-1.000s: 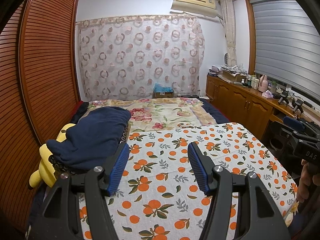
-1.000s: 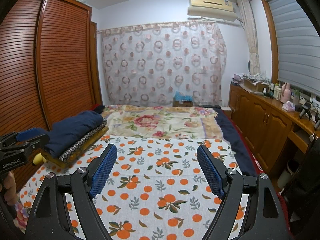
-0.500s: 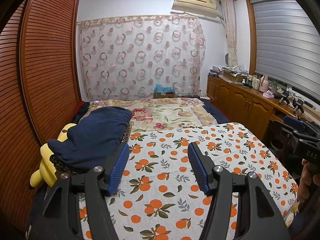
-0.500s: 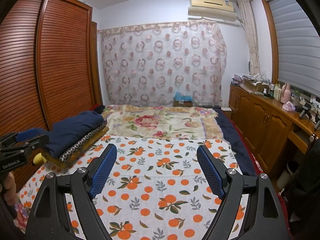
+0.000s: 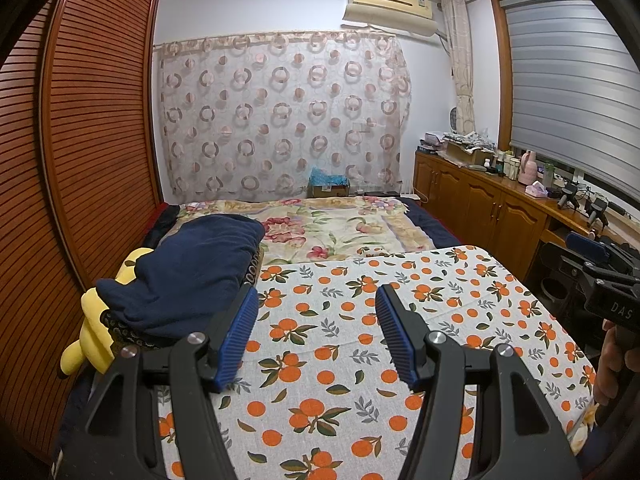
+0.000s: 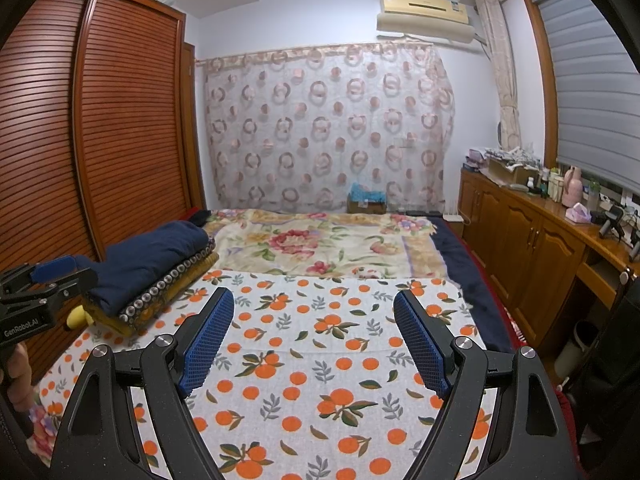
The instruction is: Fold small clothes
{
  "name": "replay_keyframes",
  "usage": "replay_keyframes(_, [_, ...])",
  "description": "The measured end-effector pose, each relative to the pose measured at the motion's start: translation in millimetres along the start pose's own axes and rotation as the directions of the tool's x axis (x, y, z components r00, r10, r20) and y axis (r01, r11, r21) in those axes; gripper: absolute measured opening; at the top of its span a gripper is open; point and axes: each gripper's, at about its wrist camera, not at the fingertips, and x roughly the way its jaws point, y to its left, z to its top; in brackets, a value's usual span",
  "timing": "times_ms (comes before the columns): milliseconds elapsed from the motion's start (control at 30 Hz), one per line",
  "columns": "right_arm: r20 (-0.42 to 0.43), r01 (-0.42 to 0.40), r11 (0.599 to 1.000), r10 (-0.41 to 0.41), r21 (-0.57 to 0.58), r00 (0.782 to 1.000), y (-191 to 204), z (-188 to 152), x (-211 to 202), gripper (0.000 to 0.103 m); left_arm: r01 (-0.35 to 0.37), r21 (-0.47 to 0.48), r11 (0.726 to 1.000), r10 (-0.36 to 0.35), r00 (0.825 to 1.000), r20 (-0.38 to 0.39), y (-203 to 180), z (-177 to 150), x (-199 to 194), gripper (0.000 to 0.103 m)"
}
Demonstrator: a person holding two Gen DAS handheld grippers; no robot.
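Note:
A stack of folded clothes, dark blue on top (image 5: 188, 272) (image 6: 148, 260), lies at the bed's left side over patterned and yellow pieces. My left gripper (image 5: 316, 300) hovers open above the orange-print cloth (image 5: 360, 344), just right of the stack, with nothing between its blue pads (image 5: 236, 336). My right gripper (image 6: 314, 304) hangs open over the same cloth (image 6: 320, 360), empty, with the stack to its left. Each gripper also shows at the edge of the other's view, held by a hand (image 5: 612, 364) (image 6: 16, 376).
A floral blanket (image 6: 320, 244) covers the bed's far half. A slatted wooden wardrobe (image 5: 92, 140) stands along the left. A wooden cabinet (image 6: 520, 232) with bottles and clutter runs along the right under a window blind. A curtain (image 5: 280, 112) hangs at the back.

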Motion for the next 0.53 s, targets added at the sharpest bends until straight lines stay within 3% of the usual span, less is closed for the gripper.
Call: replay_keyframes(533, [0.0, 0.0, 1.0, 0.0, -0.001, 1.0, 0.7, -0.5, -0.1, 0.084, -0.001, 0.0, 1.0, 0.001, 1.0, 0.0, -1.7, -0.9, 0.1, 0.061])
